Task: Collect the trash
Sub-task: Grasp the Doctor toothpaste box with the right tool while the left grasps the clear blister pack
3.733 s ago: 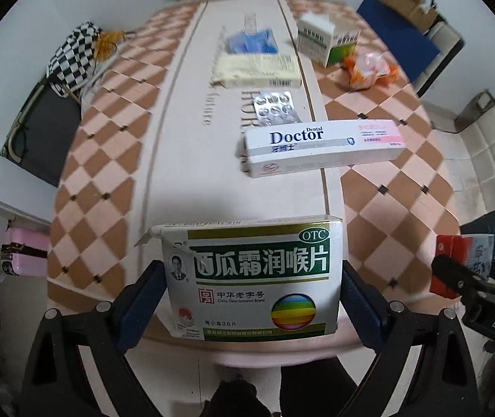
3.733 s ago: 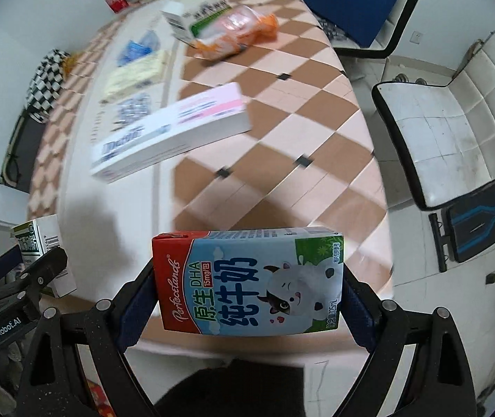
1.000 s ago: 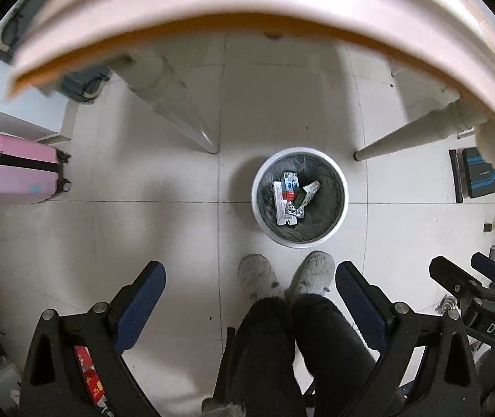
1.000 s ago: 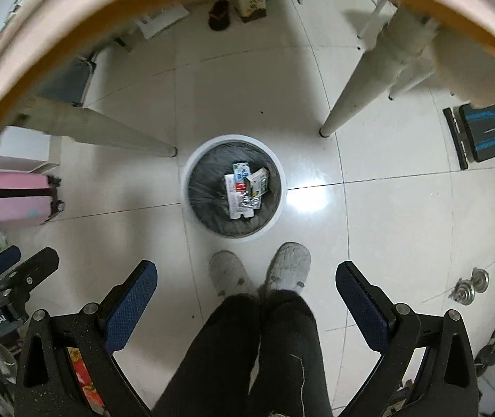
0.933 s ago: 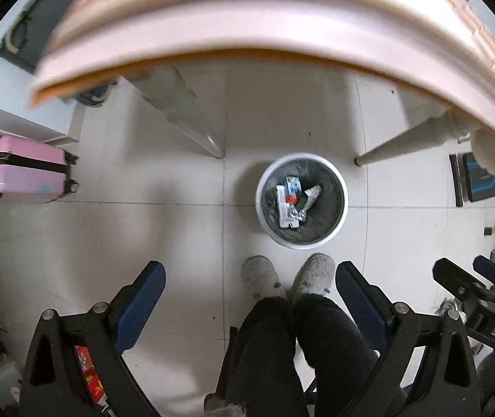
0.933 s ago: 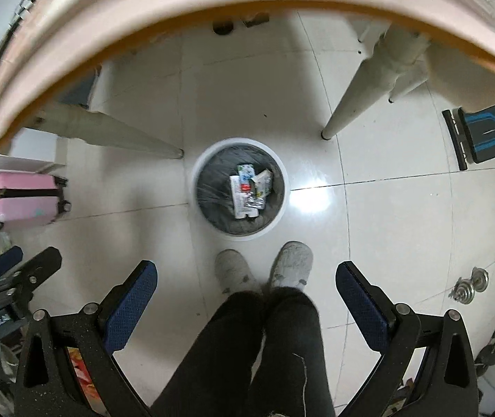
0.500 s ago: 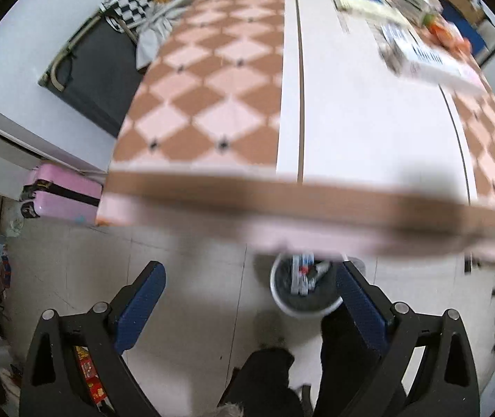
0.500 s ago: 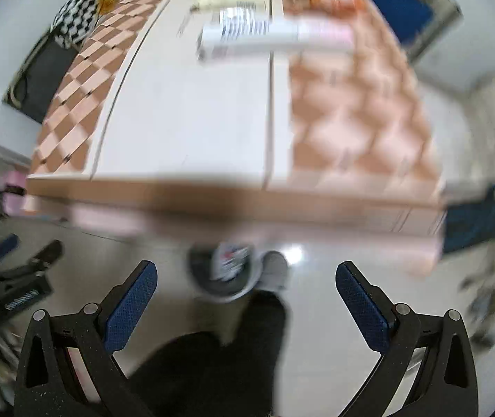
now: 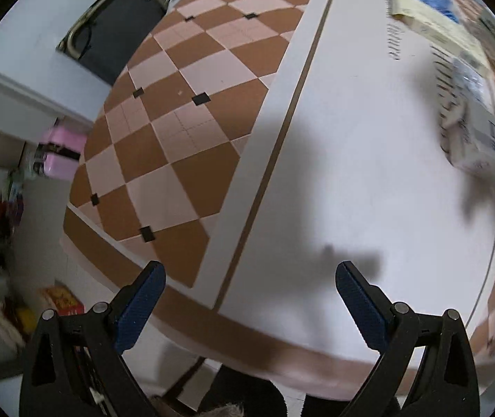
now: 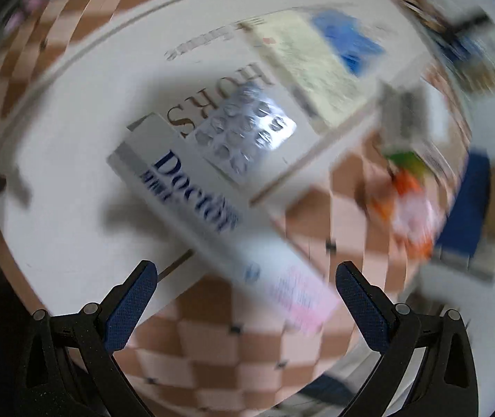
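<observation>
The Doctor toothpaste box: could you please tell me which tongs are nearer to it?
Right. The right tongs hang open just above the Doctor toothpaste box, while the left tongs sit at the table's near edge, the box far right.

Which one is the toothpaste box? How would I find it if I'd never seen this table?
Look at the checkered table, on its white middle strip. The toothpaste box is the long white one lying just ahead of the right tool. Unlike the silver pill sheet touching it, it says "Doctor" in blue and has a pink end.
</observation>
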A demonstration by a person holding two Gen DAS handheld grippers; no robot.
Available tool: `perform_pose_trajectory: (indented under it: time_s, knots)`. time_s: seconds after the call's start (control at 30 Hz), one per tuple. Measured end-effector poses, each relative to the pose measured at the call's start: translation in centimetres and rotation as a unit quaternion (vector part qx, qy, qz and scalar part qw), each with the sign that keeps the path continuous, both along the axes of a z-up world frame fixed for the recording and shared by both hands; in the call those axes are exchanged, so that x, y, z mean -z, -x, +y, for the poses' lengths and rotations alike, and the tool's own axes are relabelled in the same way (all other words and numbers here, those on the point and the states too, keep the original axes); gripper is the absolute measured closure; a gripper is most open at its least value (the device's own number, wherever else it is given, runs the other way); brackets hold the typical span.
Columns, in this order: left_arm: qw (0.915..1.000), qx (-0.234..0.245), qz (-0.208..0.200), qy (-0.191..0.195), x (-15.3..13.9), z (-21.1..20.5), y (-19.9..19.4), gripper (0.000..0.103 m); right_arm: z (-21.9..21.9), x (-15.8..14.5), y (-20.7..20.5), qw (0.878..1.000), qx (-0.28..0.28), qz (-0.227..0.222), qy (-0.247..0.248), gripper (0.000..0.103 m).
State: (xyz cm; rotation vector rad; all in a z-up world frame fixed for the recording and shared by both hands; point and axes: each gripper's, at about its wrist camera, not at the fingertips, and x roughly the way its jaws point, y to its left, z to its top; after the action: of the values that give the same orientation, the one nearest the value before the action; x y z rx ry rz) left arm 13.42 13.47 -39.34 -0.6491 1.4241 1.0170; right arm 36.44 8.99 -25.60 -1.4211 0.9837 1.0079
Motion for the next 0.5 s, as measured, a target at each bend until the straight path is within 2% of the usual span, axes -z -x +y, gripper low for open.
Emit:
perform_pose_trajectory:
  time_s: [0.07, 0.13, 0.2, 0.37, 0.43, 0.5]
  knots:
    - [0.9999, -0.013, 0.006, 0.006, 0.3, 0.0, 0.1, 0.003, 1.0, 1.5, -0.1, 0.999, -0.037, 0.011, 0.023, 0.003]
    - [0.9996, -0.024, 0.011, 0.012, 0.6, 0.1, 0.0, 0.003, 1.4, 2.5, -0.2, 0.997, -0.056, 0.023, 0.038, 0.02]
    - [0.9993, -0.031, 0.014, 0.018, 0.9, 0.3, 0.0, 0.003, 1.6, 3.2, -0.6, 0.995, -0.067, 0.055, 0.051, 0.031]
    - [0.9989, -0.034, 0.024, 0.023, 1.4, 0.9, -0.6, 0.003, 1.6, 3.4, -0.9, 0.992, -0.09, 0.072, 0.049, 0.037]
    - [0.9988, -0.034, 0.026, 0.025, 1.4, 1.1, -0.7, 0.003, 1.4, 3.3, -1.1, 0.993, -0.081, 0.078, 0.044, 0.04]
    - [0.9988, -0.033, 0.027, 0.024, 1.2, 1.2, -1.1, 0.003, 0.7, 2.7, -2.0, 0.991, -0.04, 0.119, 0.039, 0.043]
